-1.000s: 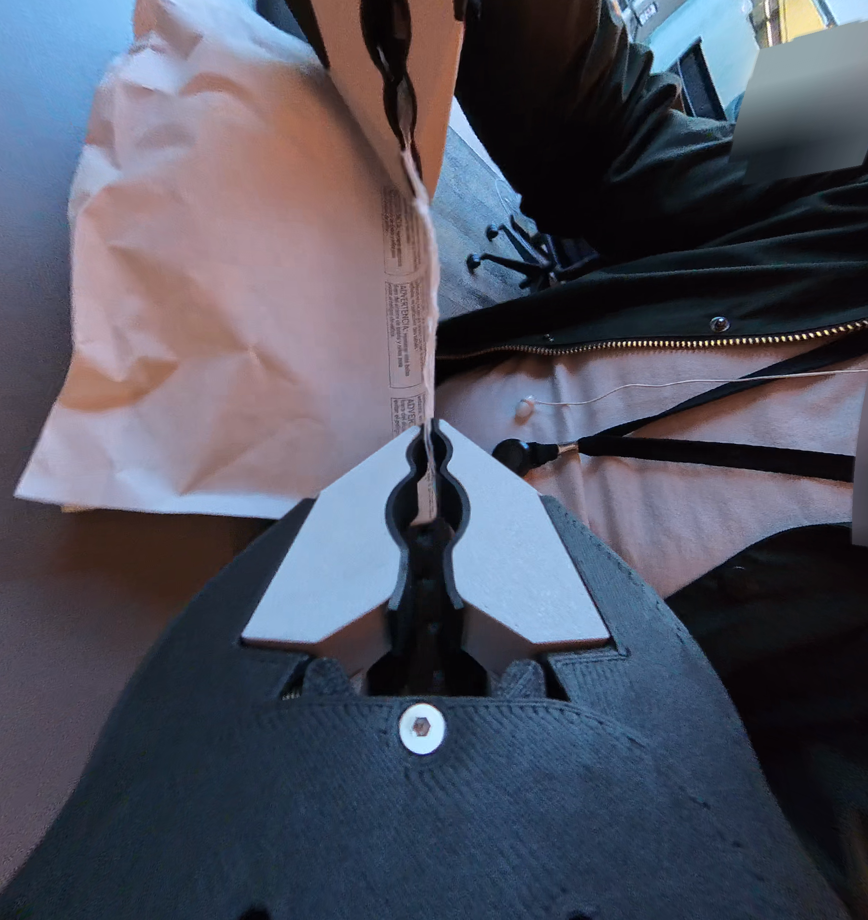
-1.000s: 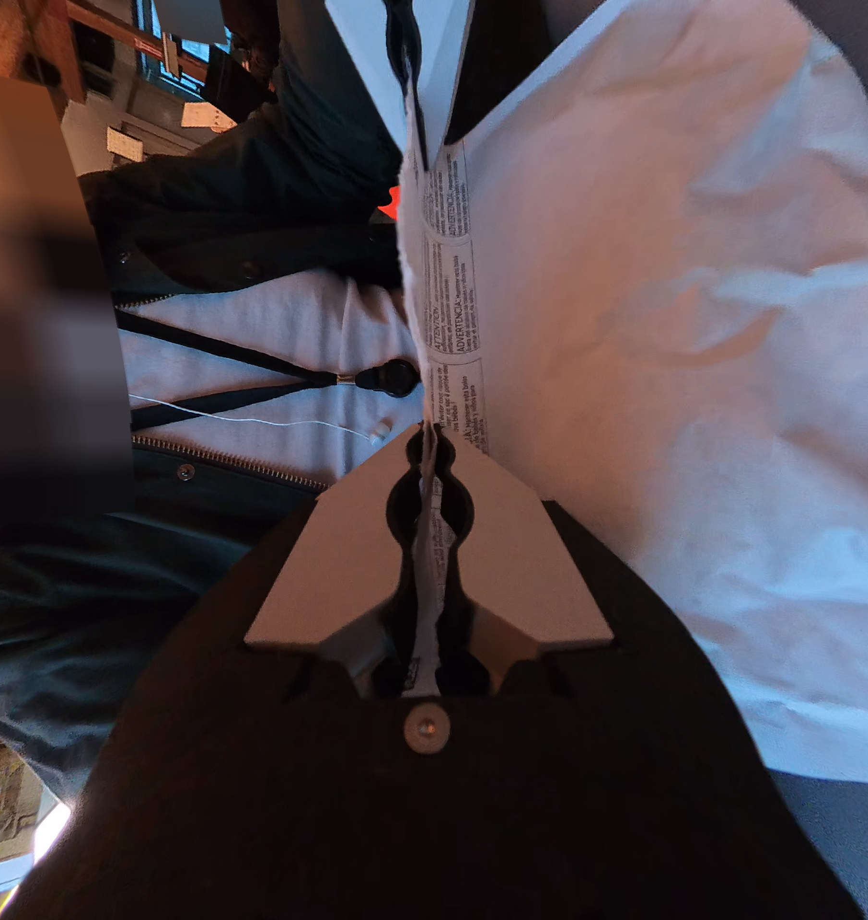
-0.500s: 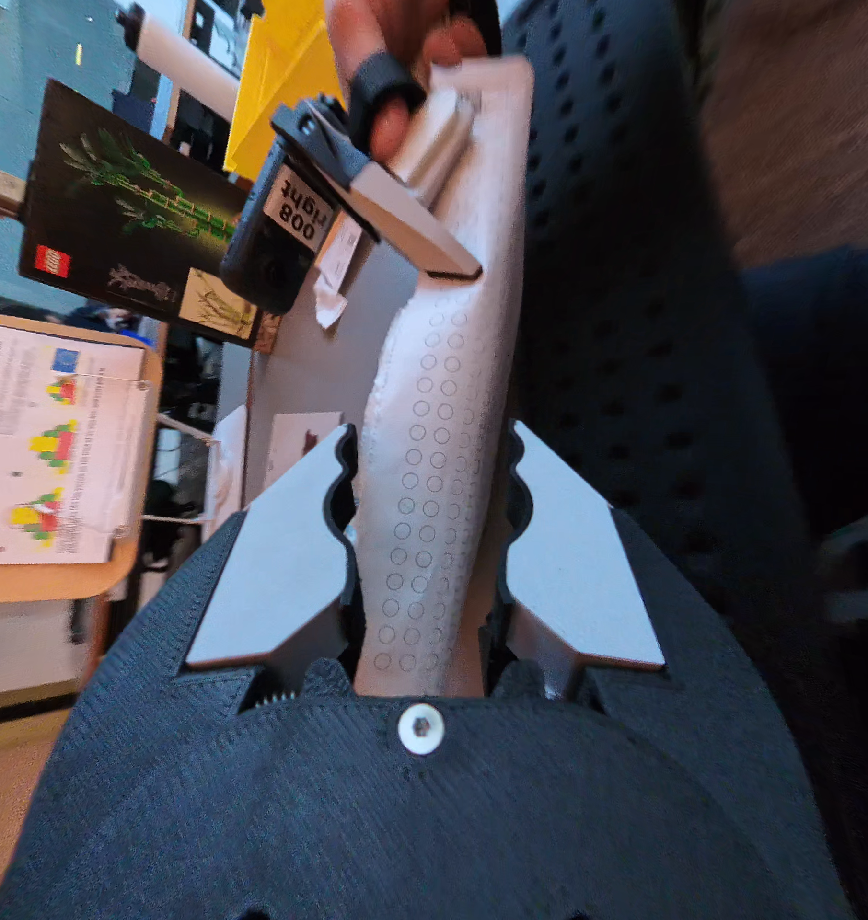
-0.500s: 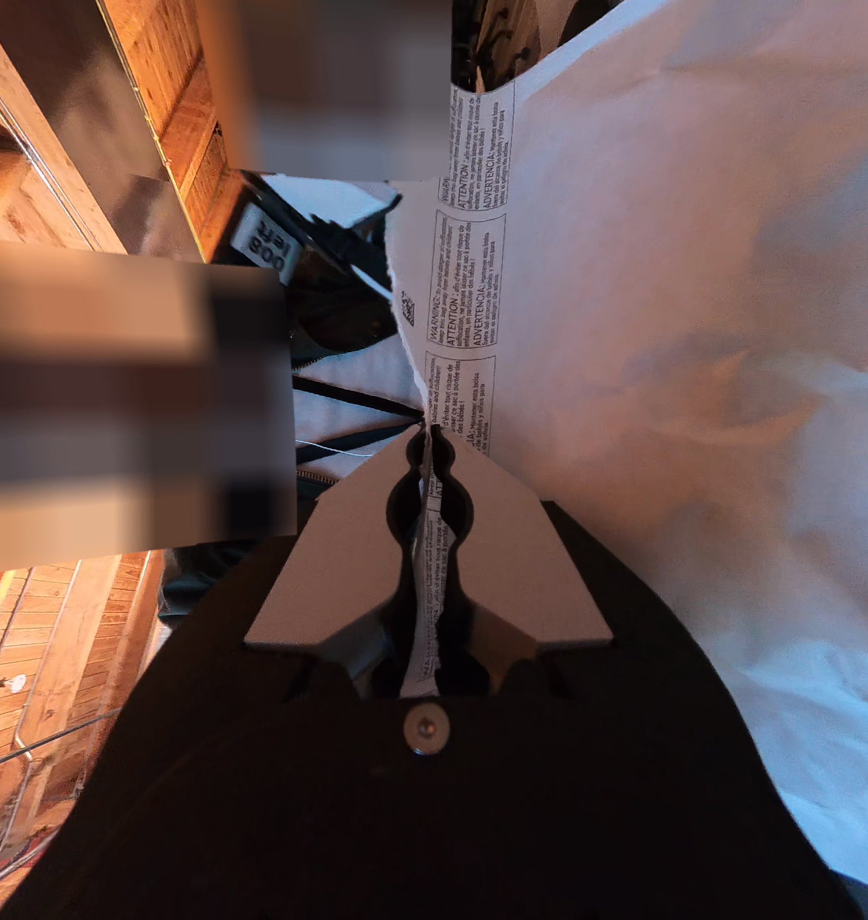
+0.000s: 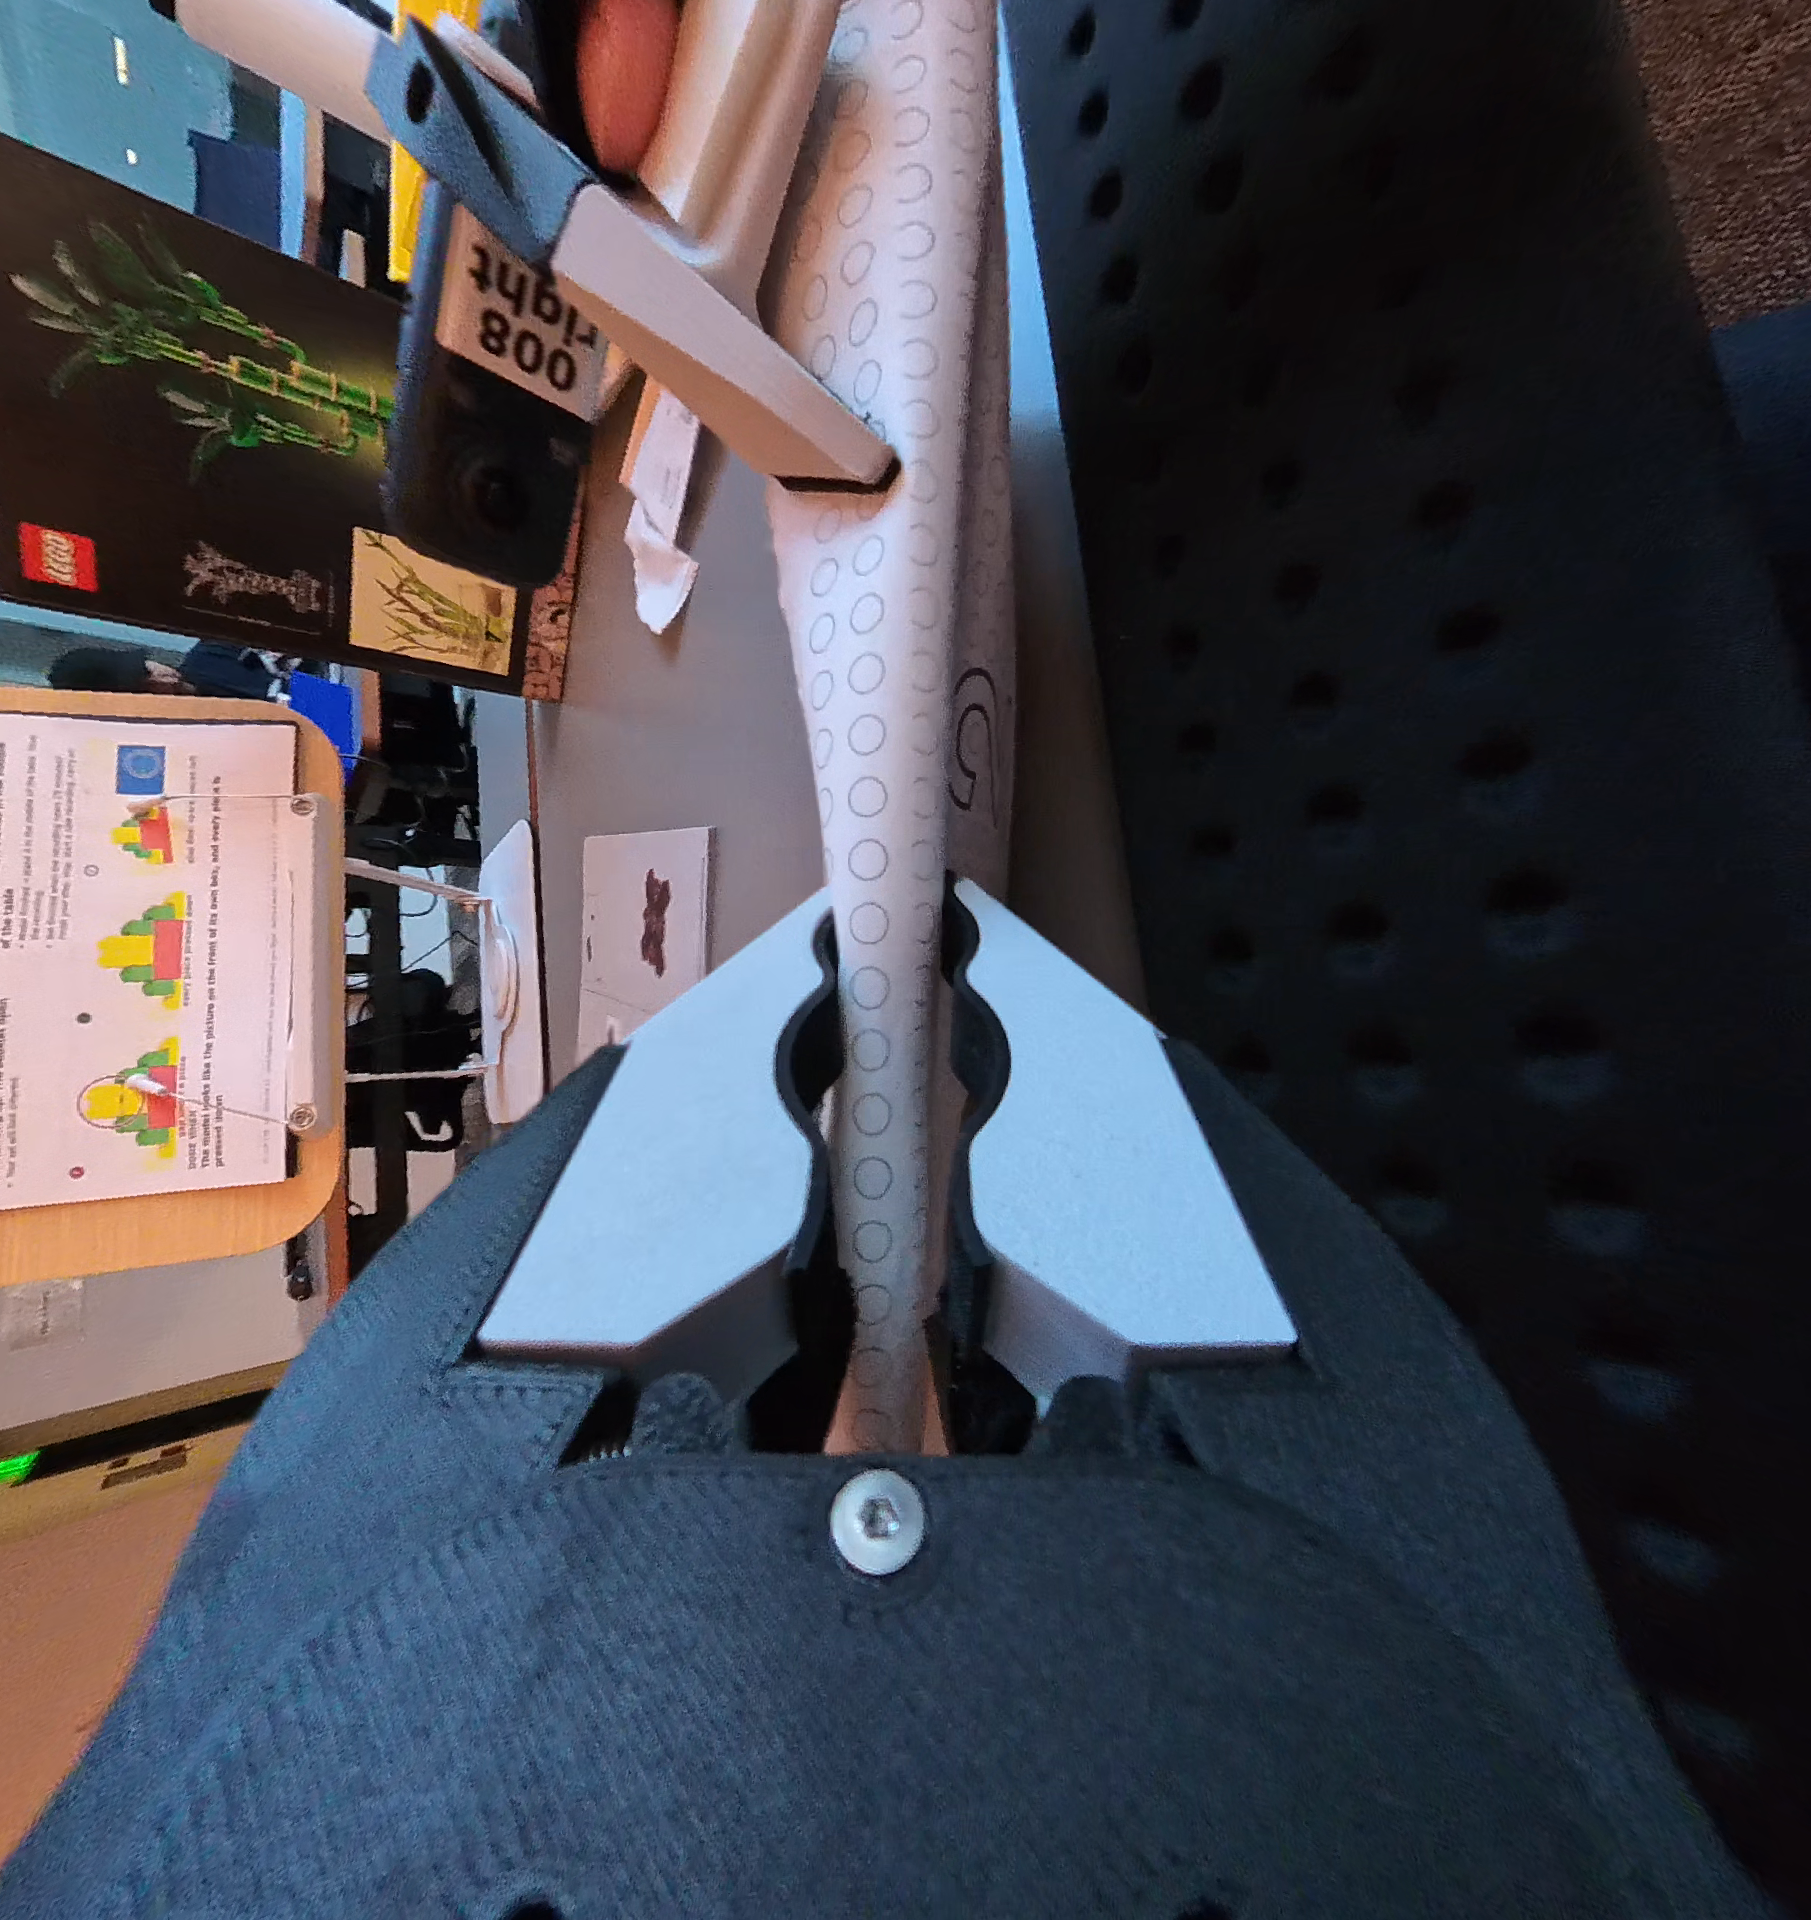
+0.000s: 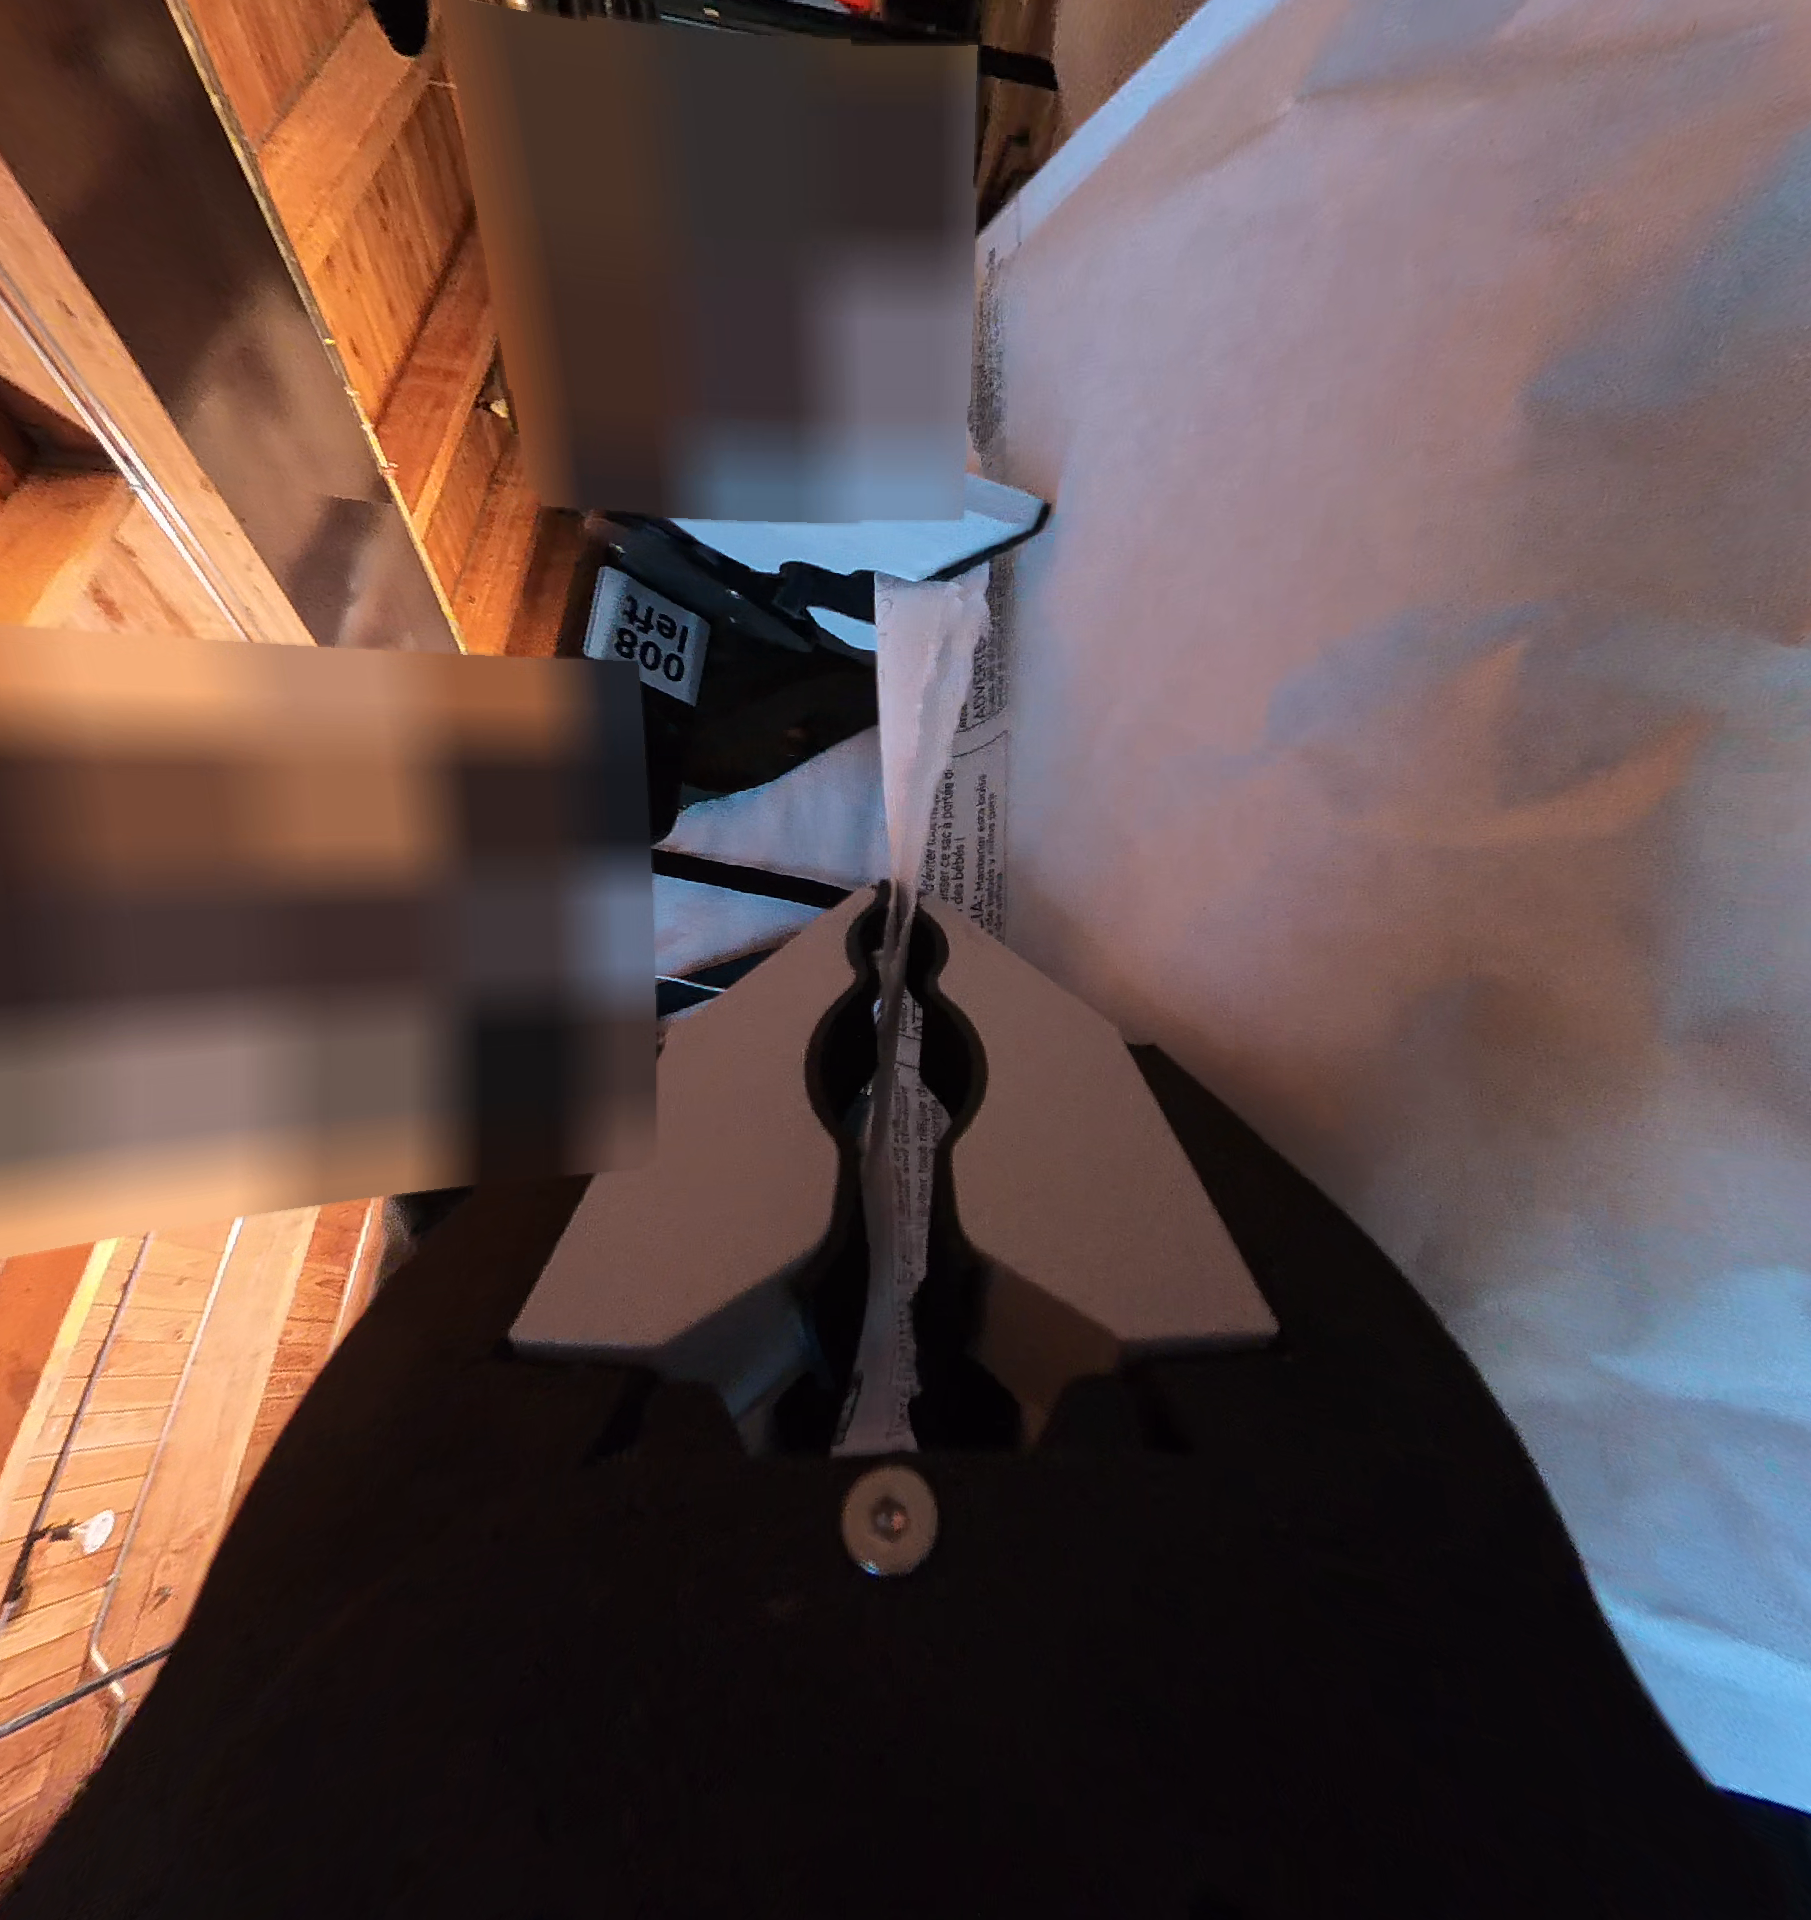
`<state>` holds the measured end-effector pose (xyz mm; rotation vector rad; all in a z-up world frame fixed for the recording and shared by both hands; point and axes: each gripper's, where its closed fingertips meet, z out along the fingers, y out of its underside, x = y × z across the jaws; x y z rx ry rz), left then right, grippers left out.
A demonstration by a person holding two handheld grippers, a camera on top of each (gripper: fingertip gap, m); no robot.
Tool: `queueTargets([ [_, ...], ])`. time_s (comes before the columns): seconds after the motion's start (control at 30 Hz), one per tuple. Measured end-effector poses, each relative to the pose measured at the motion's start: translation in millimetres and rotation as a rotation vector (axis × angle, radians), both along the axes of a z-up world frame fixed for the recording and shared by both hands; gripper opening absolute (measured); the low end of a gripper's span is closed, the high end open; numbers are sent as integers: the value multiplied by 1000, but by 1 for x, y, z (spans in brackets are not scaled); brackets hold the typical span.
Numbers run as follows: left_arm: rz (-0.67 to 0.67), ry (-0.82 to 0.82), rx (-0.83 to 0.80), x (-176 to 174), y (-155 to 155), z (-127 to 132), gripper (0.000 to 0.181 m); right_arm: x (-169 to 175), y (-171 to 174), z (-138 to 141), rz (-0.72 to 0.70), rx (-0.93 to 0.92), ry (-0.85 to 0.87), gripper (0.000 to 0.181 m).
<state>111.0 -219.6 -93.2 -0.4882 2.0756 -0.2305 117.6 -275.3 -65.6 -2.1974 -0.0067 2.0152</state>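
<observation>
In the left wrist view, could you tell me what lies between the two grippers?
The white paper bag spans the whole stretch from left gripper to right gripper.

Left wrist view: looks along my left gripper [image 5: 885,914] fingers, close on the white paper bag [image 5: 880,665], my right gripper [image 5: 870,468] beyond | Right wrist view: along my right gripper [image 6: 896,904], facing back | Shared: the white paper bag [image 6: 1400,727], both grippers.
</observation>
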Motion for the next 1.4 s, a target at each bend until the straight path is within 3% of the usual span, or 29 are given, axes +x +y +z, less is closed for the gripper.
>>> queueTargets([
  [0.03, -4, 12, -10, 0, -1, -2, 10, 0, -1, -1, 2, 4, -13, 0],
  [0.37, 2, 59, -43, -2, 1, -13, 5, 19, -13, -6, -40, 88, -108, 3],
  [0.57, 0, 76, -32, -2, 1, -16, 1, 38, -14, -6, -86, 316, -378, 24],
  [0.67, -3, 88, -35, -3, 1, -19, 0, 55, -8, 1, -159, 541, -627, 27],
  [0.73, -3, 93, -39, -3, 0, -19, 0, 59, -1, 7, -195, 778, -902, 39],
  [0.8, -1, 99, -45, -3, 0, -20, 0, 43, -1, 14, -150, 1052, -1138, 45],
  [0.9, 2, 104, -46, -3, 0, -19, 0, 5, 0, 14, -89, 1347, -1351, 50],
  [1.13, 6, 108, -49, -4, -1, -19, 0, 0, 15, -23, -65, 1413, -1856, 50],
  [1.27, 15, 88, -46, -5, 2, -18, 1, 25, 0, -9, -287, 1357, -1902, 52],
  [1.33, 20, 74, -45, -6, 5, -17, 3, 48, -14, 2, -495, 1280, -1797, 70],
  [1.4, 23, 70, -55, -7, 7, -16, 3, 60, -28, 7, -666, 1223, -1594, 75],
])
